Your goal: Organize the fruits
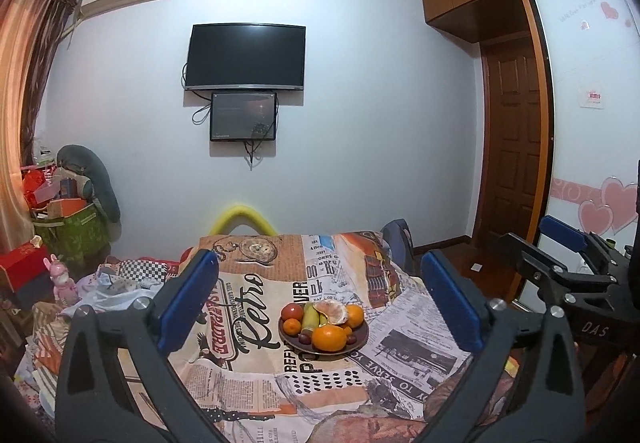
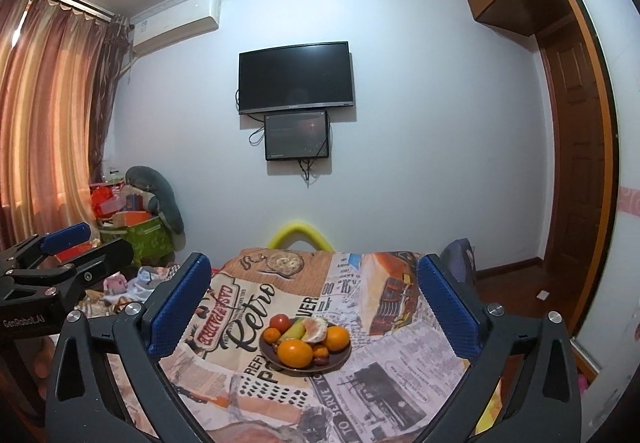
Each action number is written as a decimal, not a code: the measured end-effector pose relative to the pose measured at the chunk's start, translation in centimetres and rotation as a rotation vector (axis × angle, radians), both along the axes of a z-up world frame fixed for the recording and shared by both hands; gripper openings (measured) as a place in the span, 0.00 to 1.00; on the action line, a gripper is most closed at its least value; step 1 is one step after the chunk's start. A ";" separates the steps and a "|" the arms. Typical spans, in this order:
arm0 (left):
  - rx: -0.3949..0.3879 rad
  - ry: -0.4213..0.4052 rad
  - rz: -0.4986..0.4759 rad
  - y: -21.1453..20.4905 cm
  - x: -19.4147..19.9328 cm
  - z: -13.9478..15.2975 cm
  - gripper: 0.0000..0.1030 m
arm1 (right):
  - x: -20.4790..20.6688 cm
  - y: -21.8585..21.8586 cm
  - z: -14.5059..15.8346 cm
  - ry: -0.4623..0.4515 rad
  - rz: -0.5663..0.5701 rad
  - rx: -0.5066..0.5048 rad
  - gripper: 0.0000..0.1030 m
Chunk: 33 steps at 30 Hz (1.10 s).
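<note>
A dark round plate (image 1: 362,339) of fruit is sitting near the middle of a table draped in a newspaper-print cloth (image 1: 400,323), ahead of both tongs and between the fingers in each wrist view. Piled on the plate are a large orange (image 1: 329,338) at the near edge, a second orange (image 1: 355,316) at the far right, a small tangerine (image 1: 292,326) at the left, a red tomato-like fruit (image 1: 292,311) behind it, a green-yellow banana (image 1: 309,317) lying across the middle, a partly peeled citrus (image 1: 331,312) at the far side, and a few dark grapes (image 1: 305,339) tucked low beside the big orange. The oranges are looking firm, round and fairly heavy, so they are likely asking for a grip across the widest part to avoid rolling out; the peeled citrus and grapes are probably soft and easily crushed, needing a light squeeze, and the banana would be best taken across its middle. The heap is crowded, with fruits touching, so lifting one may be disturbing its neighbours. The left gripper (image 1: 320,295) is standing wide apart and holding nothing; the right gripper (image 2: 316,303) is likewise spread wide and empty, both hovering short of the plate. Each gripper is showing at the edge of the other's view.
</note>
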<state>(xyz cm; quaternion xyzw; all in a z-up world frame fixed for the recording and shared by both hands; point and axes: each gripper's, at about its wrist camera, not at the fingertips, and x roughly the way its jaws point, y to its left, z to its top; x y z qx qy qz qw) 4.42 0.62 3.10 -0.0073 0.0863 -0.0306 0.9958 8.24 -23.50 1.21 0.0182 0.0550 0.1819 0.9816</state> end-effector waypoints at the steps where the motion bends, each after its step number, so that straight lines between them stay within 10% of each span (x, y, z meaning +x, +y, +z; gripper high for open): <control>1: 0.000 0.001 0.000 0.0 0.0 -0.1 1.00 | -0.1 -0.1 -0.1 0.000 -0.001 -0.001 1.00; 33: -0.006 0.013 0.001 0.3 0.0 -0.5 1.00 | -0.2 0.0 -0.1 0.020 -0.004 -0.018 1.00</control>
